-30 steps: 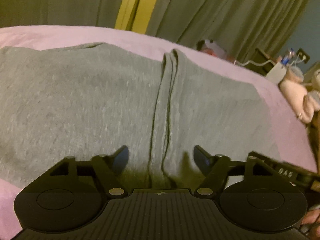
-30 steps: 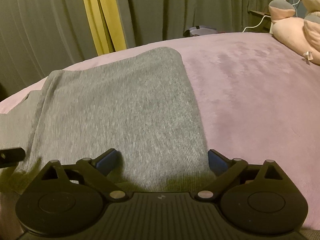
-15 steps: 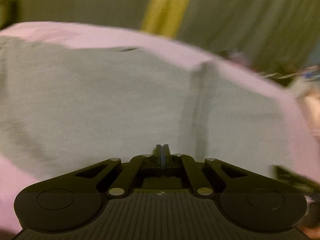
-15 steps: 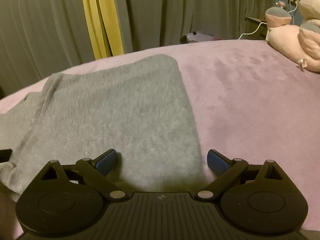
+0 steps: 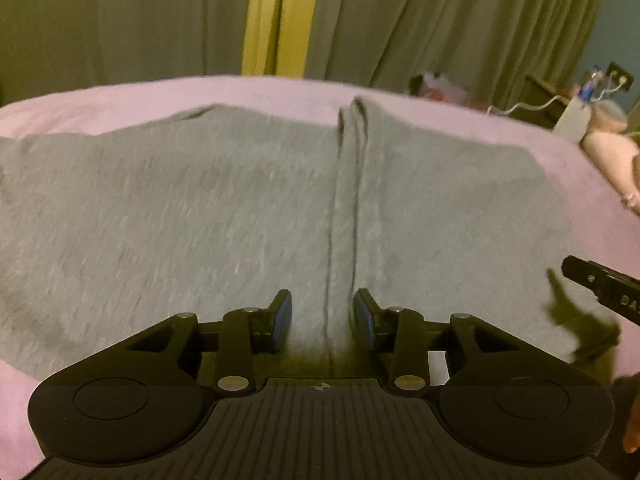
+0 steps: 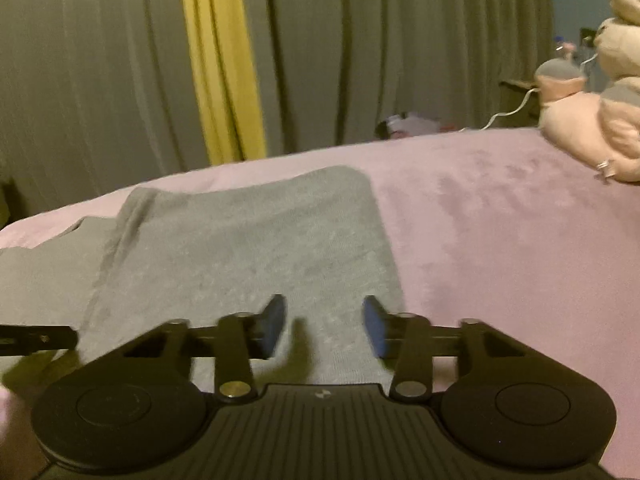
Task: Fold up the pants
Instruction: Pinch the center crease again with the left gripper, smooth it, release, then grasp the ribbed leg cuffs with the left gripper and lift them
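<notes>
Grey pants [image 5: 200, 220] lie flat on a pink bed cover [image 5: 460, 120], with a raised fold ridge [image 5: 344, 200] running away from me. My left gripper [image 5: 323, 320] hovers low over the near end of that ridge. Its jaws are opening, the ridge lies between the blue pads [image 5: 282, 320], and neither pad presses it. In the right wrist view the pants [image 6: 240, 248] end at a rounded corner. My right gripper [image 6: 324, 328] sits over their near right edge with jaws closing and fabric below the gap, not pinched. Each view shows the other gripper's black tip at its side.
Grey-green curtains with a yellow strip [image 6: 224, 80] hang behind the bed. Pink and cream plush toys [image 6: 592, 120] rest at the bed's far right. A white cable [image 6: 508, 114] and small clutter stand beyond the far edge. Bare pink cover [image 6: 500, 260] spreads right of the pants.
The left jaws went from apart to fully shut, then parted again over the ridge. The right jaws narrowed from wide to a moderate gap. The pants lie as before.
</notes>
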{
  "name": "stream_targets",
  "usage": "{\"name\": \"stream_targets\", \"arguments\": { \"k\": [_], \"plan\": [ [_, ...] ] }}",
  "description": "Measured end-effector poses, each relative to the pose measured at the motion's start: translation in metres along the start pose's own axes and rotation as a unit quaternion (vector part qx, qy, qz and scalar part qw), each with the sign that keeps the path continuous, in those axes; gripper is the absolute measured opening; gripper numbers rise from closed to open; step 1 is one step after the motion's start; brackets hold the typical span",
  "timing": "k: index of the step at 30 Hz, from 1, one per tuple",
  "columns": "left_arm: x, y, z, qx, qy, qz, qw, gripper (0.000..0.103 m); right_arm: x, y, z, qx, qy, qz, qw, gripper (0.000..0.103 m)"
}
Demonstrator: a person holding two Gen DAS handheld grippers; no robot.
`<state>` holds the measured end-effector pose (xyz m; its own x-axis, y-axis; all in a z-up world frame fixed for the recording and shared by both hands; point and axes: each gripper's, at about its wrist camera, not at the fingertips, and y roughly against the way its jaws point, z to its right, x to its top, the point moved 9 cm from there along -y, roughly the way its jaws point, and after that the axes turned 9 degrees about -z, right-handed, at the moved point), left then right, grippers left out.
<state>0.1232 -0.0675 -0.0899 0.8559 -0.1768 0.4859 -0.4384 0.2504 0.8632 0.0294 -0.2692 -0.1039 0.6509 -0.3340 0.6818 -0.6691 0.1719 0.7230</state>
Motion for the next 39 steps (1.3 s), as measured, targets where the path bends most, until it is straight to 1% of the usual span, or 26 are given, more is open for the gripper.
{"name": "stream_targets", "arguments": {
  "k": [2,3,4,7,9,11,15,17,20,21,22,23,24,25,26,27,28,29,30,31,32,33,36,39],
  "plan": [
    [0.000,-0.003,-0.002,0.002,0.006,-0.002,1.0000,0.046,-0.005,-0.012,-0.004,0.006,0.013,-0.033,0.999,0.037],
    [0.001,-0.003,-0.003,0.004,0.009,0.000,1.0000,0.049,-0.007,-0.018,-0.007,-0.001,0.025,-0.046,0.999,0.037],
    [0.001,-0.003,-0.005,0.007,0.011,0.000,0.9999,0.052,-0.007,-0.021,-0.009,-0.008,0.037,-0.047,0.998,0.037],
    [-0.002,-0.002,-0.012,0.018,0.013,0.001,0.9997,0.059,-0.003,-0.028,-0.018,-0.024,0.070,-0.033,0.997,0.037],
    [0.000,-0.002,-0.015,0.028,0.018,0.003,0.9994,0.061,0.001,-0.032,-0.022,-0.034,0.085,-0.019,0.996,0.037],
    [-0.001,0.000,-0.019,0.037,0.023,0.003,0.9990,0.066,0.006,-0.037,-0.027,-0.045,0.100,-0.009,0.994,0.038],
    [0.003,0.002,-0.026,0.041,0.039,0.007,0.9984,0.073,0.014,-0.048,-0.033,-0.054,0.113,0.004,0.992,0.038],
    [0.006,0.007,-0.036,0.053,0.056,0.016,0.9969,0.078,0.017,-0.052,-0.033,-0.050,0.108,0.006,0.993,0.038],
    [0.014,0.016,-0.060,0.056,0.112,0.028,0.9917,0.085,0.016,-0.053,-0.030,-0.040,0.102,0.011,0.994,0.039],
    [0.016,0.018,-0.069,0.054,0.134,0.032,0.9890,0.088,0.015,-0.053,-0.030,-0.039,0.106,0.015,0.993,0.039],
    [0.019,0.022,-0.079,0.051,0.159,0.036,0.9854,0.088,0.014,-0.052,-0.030,-0.040,0.113,0.019,0.993,0.042],
    [0.022,0.027,-0.090,0.050,0.182,0.040,0.9812,0.088,0.013,-0.052,-0.030,-0.046,0.122,0.025,0.991,0.049],
    [0.026,0.032,-0.100,0.050,0.198,0.047,0.9777,0.088,0.012,-0.051,-0.029,-0.053,0.126,0.031,0.990,0.053],
    [0.029,0.039,-0.110,0.045,0.212,0.054,0.9748,0.088,0.011,-0.050,-0.026,-0.060,0.128,0.036,0.989,0.062],
    [0.034,0.047,-0.119,0.036,0.222,0.063,0.9724,0.088,0.011,-0.050,-0.024,-0.062,0.123,0.038,0.990,0.066],
    [0.039,0.058,-0.130,0.025,0.230,0.078,0.9698,0.088,0.011,-0.049,-0.022,-0.059,0.116,0.037,0.991,0.067],
    [0.042,0.069,-0.141,0.017,0.239,0.092,0.9665,0.088,0.012,-0.050,-0.020,-0.053,0.109,0.037,0.992,0.071],
    [0.043,0.079,-0.152,0.009,0.250,0.107,0.9622,0.090,0.011,-0.050,-0.020,-0.049,0.106,0.038,0.992,0.079],
    [0.044,0.090,-0.167,0.000,0.265,0.122,0.9564,0.095,0.010,-0.051,-0.020,-0.046,0.107,0.039,0.992,0.083],
    [0.042,0.099,-0.185,-0.008,0.283,0.134,0.9497,0.096,0.009,-0.052,-0.021,-0.047,0.110,0.039,0.992,0.086],
    [0.039,0.106,-0.203,-0.013,0.299,0.143,0.9435,0.096,0.009,-0.052,-0.021,-0.050,0.113,0.041,0.992,0.088],
    [0.035,0.112,-0.222,-0.010,0.314,0.150,0.9374,0.096,0.009,-0.053,-0.022,-0.053,0.113,0.042,0.991,0.090],
    [0.016,0.122,-0.276,0.021,0.356,0.158,0.9207,0.096,0.011,-0.054,-0.023,-0.054,0.110,0.041,0.992,0.093],
    [-0.007,0.114,-0.319,0.023,0.393,0.147,0.9075,0.096,0.010,-0.056,-0.023,-0.056,0.110,0.041,0.991,0.095]
  ]
}}
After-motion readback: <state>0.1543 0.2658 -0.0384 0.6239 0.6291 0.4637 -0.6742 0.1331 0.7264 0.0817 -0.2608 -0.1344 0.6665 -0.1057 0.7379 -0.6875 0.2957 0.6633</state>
